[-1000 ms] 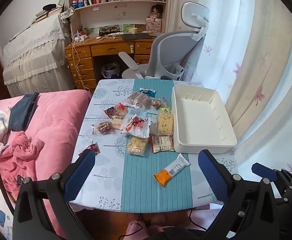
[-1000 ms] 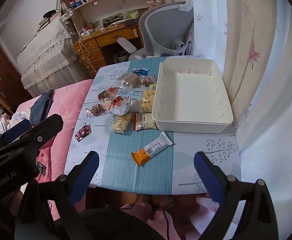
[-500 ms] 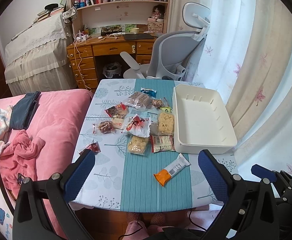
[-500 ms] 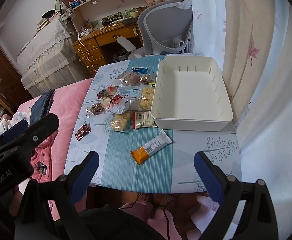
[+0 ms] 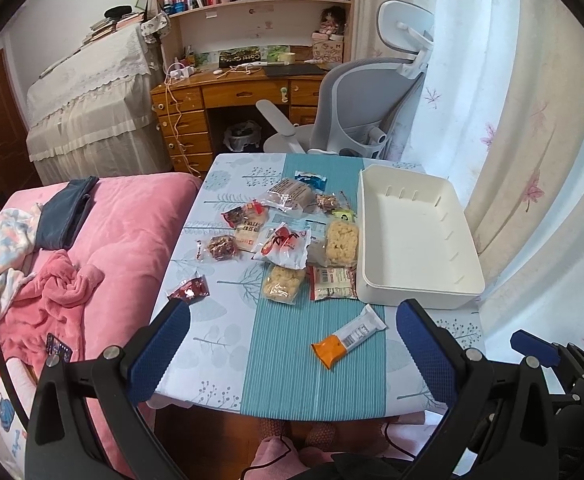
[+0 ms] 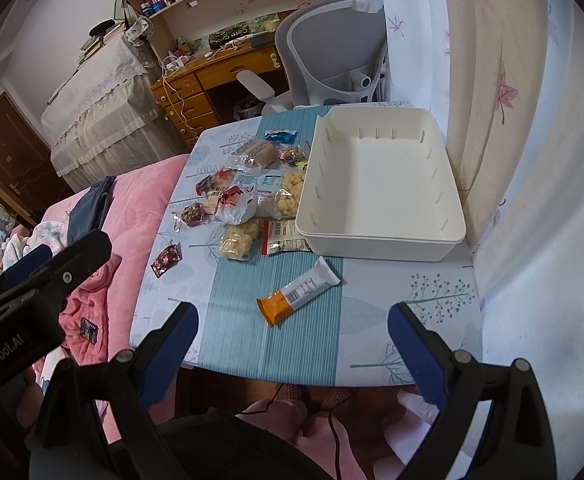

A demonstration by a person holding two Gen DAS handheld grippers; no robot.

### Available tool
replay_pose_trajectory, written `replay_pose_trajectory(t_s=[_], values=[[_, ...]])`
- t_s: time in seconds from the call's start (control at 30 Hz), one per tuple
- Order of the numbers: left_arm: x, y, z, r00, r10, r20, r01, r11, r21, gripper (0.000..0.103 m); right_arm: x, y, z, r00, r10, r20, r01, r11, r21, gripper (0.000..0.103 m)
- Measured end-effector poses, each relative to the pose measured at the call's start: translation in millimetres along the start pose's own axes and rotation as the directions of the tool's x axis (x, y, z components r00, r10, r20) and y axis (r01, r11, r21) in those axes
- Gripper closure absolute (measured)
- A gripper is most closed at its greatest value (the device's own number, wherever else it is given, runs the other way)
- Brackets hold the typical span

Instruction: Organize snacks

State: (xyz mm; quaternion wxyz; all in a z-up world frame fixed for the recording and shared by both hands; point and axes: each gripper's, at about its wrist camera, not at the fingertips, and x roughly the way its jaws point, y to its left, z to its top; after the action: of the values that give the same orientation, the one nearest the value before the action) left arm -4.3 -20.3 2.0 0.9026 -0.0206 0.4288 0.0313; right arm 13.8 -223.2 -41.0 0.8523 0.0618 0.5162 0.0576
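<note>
Since the earlier frames little has been shifted: the snacks and the bin are found in the same places on the tabletop (image 5: pixel 220 344), and both views have only been carried slightly, so that the scene sits marginally differently in frame. The left gripper (image 5: pixel 292 344) is held above the near edge of the tabletop with its jaws released and spread wide, nothing being grasped between them. The right gripper (image 6: pixel 290 340) is likewise held over the near edge, jaws released and wide apart, with nothing held. In the right wrist view the left gripper's body is seen at the left edge of the frame. An orange-and-white snack bar (image 5: pixel 348 336) is seen alone at the lower centre of the left wrist view, lying diagonally on the teal stripe, apart from the rest. The other snack packets (image 5: pixel 288 236) are clustered at the centre of the frame, just left of the white bin (image 5: pixel 416 296), a few of them touching or nearly touching its left wall. The white bin is seen at the right of centre, with no snacks inside it. A small red packet (image 5: pixel 190 290) is set apart at the left side of the tabletop. A pink bed (image 5: pixel 124 224) is seen at the left of the frame, and a grey office chair (image 5: pixel 364 100) beyond the far edge of the tabletop.
</note>
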Motion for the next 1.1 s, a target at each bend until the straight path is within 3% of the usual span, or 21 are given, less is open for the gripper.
replay_pose_trajectory(t_s=[0.3, 0.63, 0.83, 1.1], values=[[2.6, -3.9, -0.8, 1.0, 0.029, -0.008, -0.029, 0.999, -0.039, 0.001, 9.1, -17.2, 7.2, 0.999, 0.046, -0.015, -0.046, 0.999, 0.009, 0.007], [12.7, 9.2, 6.2, 1.0, -0.019, -0.015, 0.018, 0.999, -0.032, 0.001, 25.9, -21.7, 12.8, 0.996, 0.08, -0.046, -0.076, 0.993, 0.085, 0.007], [29.9, 37.7, 17.3, 0.999, -0.039, -0.02, 0.038, 0.999, -0.024, 0.001, 46.6, -18.7, 14.5, 0.993, 0.084, -0.077, -0.066, 0.975, 0.21, 0.007], [82.5, 109.3, 40.2, 0.992, -0.031, -0.124, 0.027, 0.999, -0.029, 0.001, 86.5, -2.7, 7.8, 0.987, 0.061, -0.149, 0.007, 0.909, 0.417, 0.007]])
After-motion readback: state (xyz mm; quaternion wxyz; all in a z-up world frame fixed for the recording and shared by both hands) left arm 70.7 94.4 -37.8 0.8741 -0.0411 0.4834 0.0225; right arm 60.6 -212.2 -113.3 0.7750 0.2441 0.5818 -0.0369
